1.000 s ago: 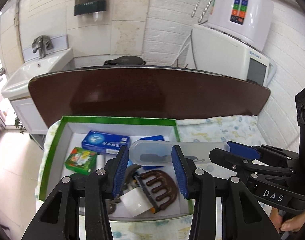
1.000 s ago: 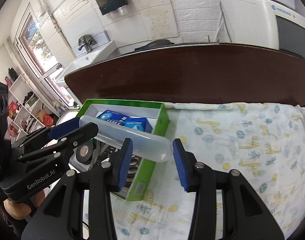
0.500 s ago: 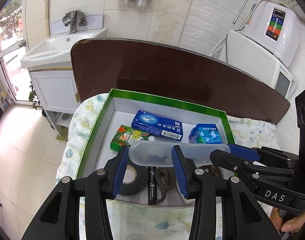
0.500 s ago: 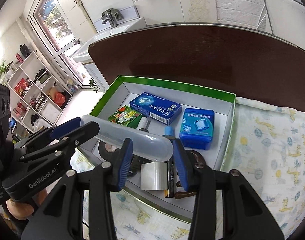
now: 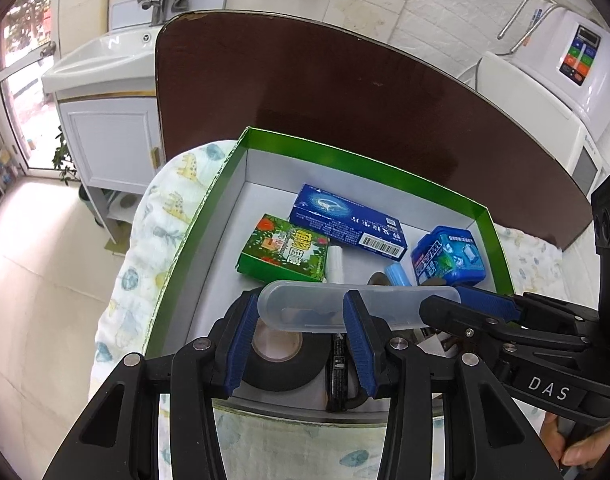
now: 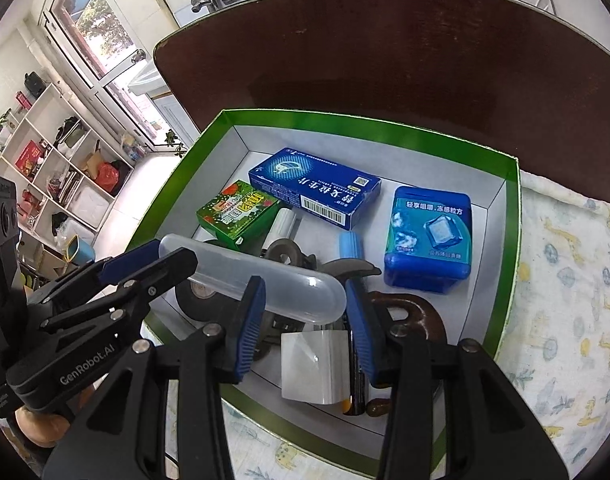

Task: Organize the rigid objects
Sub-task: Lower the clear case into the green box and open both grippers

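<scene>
Two grippers on one translucent plastic case, held level above the near half of the green-rimmed box: left gripper clamped across one rounded end, right gripper clamped across the other, pads pressed to the case walls on both. Not yet set down. Already in the box: long blue carton, green printed carton, blue gum tub, black tape roll, brown hand-grip trainer, clear sheet, small tubes and dark tools, some hidden under the case. Judged well along, this case among the last pieces. Free floor mainly along the far wall and far left corner; near half crowded, so likely to rest on top of other items. Box walls low, patterned cloth open to the right, dark board close behind the far rim.
</scene>
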Available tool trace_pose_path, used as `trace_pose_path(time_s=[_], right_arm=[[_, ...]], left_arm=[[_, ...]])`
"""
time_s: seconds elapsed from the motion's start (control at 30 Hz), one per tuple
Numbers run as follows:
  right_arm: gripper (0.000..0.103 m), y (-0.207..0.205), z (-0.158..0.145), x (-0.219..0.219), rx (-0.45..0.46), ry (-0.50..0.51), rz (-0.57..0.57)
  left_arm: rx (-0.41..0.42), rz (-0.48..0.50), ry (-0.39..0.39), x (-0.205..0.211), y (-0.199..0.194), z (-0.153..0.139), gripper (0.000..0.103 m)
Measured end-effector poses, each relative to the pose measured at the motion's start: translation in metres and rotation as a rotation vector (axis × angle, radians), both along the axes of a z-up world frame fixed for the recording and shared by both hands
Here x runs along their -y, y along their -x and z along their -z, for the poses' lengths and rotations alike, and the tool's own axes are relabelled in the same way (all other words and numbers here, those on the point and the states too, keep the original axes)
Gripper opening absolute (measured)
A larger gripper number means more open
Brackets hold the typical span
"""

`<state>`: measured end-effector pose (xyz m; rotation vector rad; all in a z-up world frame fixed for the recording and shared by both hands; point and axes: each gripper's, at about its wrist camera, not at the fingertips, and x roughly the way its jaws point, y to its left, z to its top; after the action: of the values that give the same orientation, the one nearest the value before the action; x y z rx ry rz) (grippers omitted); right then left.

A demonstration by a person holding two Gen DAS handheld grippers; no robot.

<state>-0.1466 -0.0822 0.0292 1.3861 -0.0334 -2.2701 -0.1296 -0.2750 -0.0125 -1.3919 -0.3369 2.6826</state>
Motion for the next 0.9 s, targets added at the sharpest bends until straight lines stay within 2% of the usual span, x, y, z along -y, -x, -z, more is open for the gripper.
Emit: trace_pose_path(time_s=[0.33,0.9], right_arm=[[0.042,0.008,0.007,0.005,0.004,-0.022,0.004],[0.042,0.001,0.000,-0.001,-0.008,0.007,0.006]], left_arm=[[0.034,-0.010,-0.049,0.011,0.010,0.013,0.044],[0.025,-0.019,-0.052,0.011,0.005,0.006,0.044]])
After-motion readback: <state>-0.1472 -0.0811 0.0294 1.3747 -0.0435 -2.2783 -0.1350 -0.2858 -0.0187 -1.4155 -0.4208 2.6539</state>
